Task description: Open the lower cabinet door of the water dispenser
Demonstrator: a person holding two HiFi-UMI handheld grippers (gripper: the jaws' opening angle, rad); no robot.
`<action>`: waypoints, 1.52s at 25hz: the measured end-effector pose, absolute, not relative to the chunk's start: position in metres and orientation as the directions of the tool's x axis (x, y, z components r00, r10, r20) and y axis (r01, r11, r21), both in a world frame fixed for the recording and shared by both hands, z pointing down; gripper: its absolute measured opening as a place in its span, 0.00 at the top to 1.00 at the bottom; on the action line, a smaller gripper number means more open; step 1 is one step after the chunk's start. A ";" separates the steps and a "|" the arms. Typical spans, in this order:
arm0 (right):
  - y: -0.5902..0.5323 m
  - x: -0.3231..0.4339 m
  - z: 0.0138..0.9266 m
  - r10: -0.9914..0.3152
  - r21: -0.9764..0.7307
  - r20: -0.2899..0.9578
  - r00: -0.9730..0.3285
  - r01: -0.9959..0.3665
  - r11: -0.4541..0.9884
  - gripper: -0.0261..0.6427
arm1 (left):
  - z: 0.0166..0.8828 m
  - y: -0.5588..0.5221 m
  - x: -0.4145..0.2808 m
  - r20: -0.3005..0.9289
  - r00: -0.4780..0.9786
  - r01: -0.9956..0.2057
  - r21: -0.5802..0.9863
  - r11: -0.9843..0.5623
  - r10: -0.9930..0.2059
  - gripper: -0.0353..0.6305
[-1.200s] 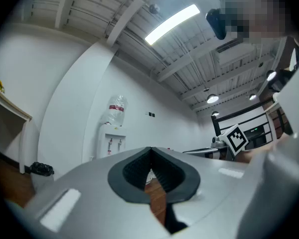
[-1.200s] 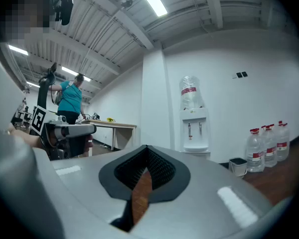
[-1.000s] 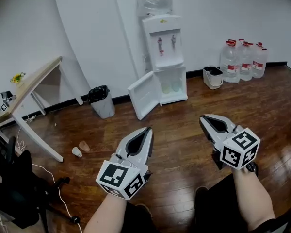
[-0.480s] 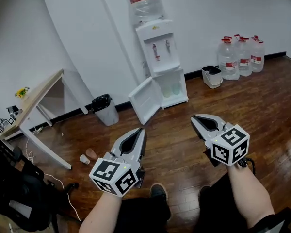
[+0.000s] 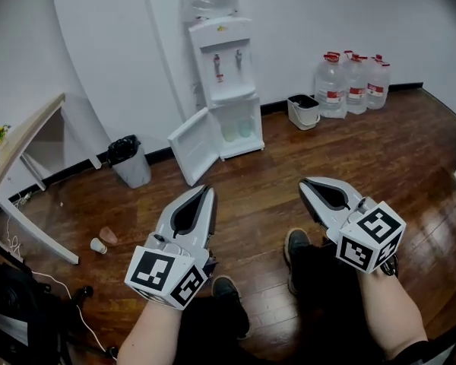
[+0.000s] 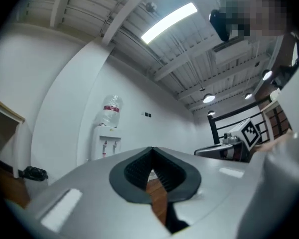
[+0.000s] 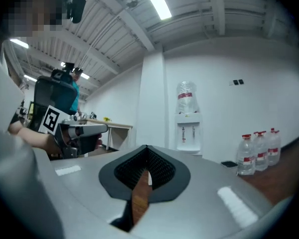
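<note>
Door [image 5: 194, 144] of the dispenser [image 5: 226, 59] stands swung open — left gripper [image 5: 207, 192] and right gripper [image 5: 307, 185] both closed, empty, well apart from it.

Each hand carries a 2-jaw gripper. The left gripper [image 5: 207, 191] and the right gripper [image 5: 305, 183] share 1 design: a smooth silver-grey shell that tapers to a rounded point, with a teardrop-shaped black recess set along the seam between the 2 jaws. Inside the recess, black ribbed pads [image 6: 134, 169] line both jaws. A pale rectangular patch [image 6: 61, 210] marks each half of the shell. At the rear of each gripper sits a white cube, the left cube [image 5: 169, 277] and the right cube [image 5: 372, 238], each visible face printed with a black square marker. The person wears dark trousers [image 5: 330, 284] and dark shoes [image 5: 296, 243].
</note>
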State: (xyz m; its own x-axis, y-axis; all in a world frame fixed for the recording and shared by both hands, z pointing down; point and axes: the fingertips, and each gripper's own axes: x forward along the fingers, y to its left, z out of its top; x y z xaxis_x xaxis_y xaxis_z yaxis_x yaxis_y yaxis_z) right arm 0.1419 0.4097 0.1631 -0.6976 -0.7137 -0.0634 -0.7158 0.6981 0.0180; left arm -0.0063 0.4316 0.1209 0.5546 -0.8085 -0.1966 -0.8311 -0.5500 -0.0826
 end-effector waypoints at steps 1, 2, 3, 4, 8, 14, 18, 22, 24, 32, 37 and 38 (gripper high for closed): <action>0.404 0.148 0.169 -0.731 -0.021 -0.071 -0.678 -0.732 0.681 0.96 | 0.123 0.430 -0.004 -0.196 0.571 -0.819 -0.077 -0.568 -0.797 0.95; 0.399 0.153 0.177 -0.747 -0.056 -0.066 -0.661 -0.745 0.664 0.96 | 0.127 0.427 0.000 -0.187 0.584 -0.810 -0.081 -0.580 -0.790 0.95; 0.393 0.157 0.184 -0.758 -0.076 -0.054 -0.650 -0.754 0.653 0.96 | 0.132 0.423 0.003 -0.173 0.593 -0.805 -0.093 -0.586 -0.787 0.95; 0.389 0.158 0.189 -0.760 -0.078 -0.043 -0.648 -0.757 0.649 0.96 | 0.136 0.417 0.005 -0.157 0.598 -0.801 -0.106 -0.589 -0.786 0.95; 0.371 0.155 0.185 -0.754 -0.048 -0.057 -0.655 -0.752 0.657 0.96 | 0.147 0.394 0.002 -0.128 0.594 -0.804 -0.122 -0.582 -0.794 0.94; 0.330 0.145 0.183 -0.753 0.024 -0.028 -0.658 -0.753 0.658 0.96 | 0.164 0.351 -0.014 -0.108 0.530 -0.847 -0.105 -0.521 -0.841 0.94; 0.301 0.147 0.166 -0.740 0.029 -0.059 -0.670 -0.742 0.670 0.96 | 0.151 0.322 -0.028 -0.129 0.452 -0.892 -0.085 -0.444 -0.883 0.94; 0.269 0.143 0.149 -0.727 -0.058 -0.117 -0.677 -0.726 0.685 0.96 | 0.131 0.314 -0.029 -0.132 0.441 -0.890 -0.194 -0.413 -0.888 0.94; 0.257 0.132 0.148 -0.716 -0.024 -0.121 -0.687 -0.719 0.694 0.96 | 0.132 0.300 -0.042 -0.147 0.397 -0.912 -0.179 -0.370 -0.906 0.93; 0.188 0.120 0.154 -0.711 0.039 -0.095 -0.697 -0.716 0.697 0.96 | 0.159 0.243 -0.048 -0.098 0.440 -0.881 -0.242 -0.408 -0.893 0.90; 0.139 0.097 0.163 -0.720 0.037 -0.064 -0.691 -0.723 0.690 0.96 | 0.152 0.201 -0.075 -0.123 0.449 -0.893 -0.093 -0.440 -0.885 0.89; 0.129 0.092 0.169 -0.726 0.025 -0.047 -0.686 -0.727 0.686 0.96 | 0.151 0.192 -0.081 -0.130 0.443 -0.896 -0.097 -0.433 -0.887 0.89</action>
State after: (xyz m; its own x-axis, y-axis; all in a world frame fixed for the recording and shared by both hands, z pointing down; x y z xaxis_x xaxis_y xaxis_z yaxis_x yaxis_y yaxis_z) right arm 0.0917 0.1293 0.1686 -0.6861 -0.7259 -0.0473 -0.7273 0.6858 0.0250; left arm -0.0811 0.1916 0.1506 0.4428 -0.8871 -0.1302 -0.8962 -0.4330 -0.0970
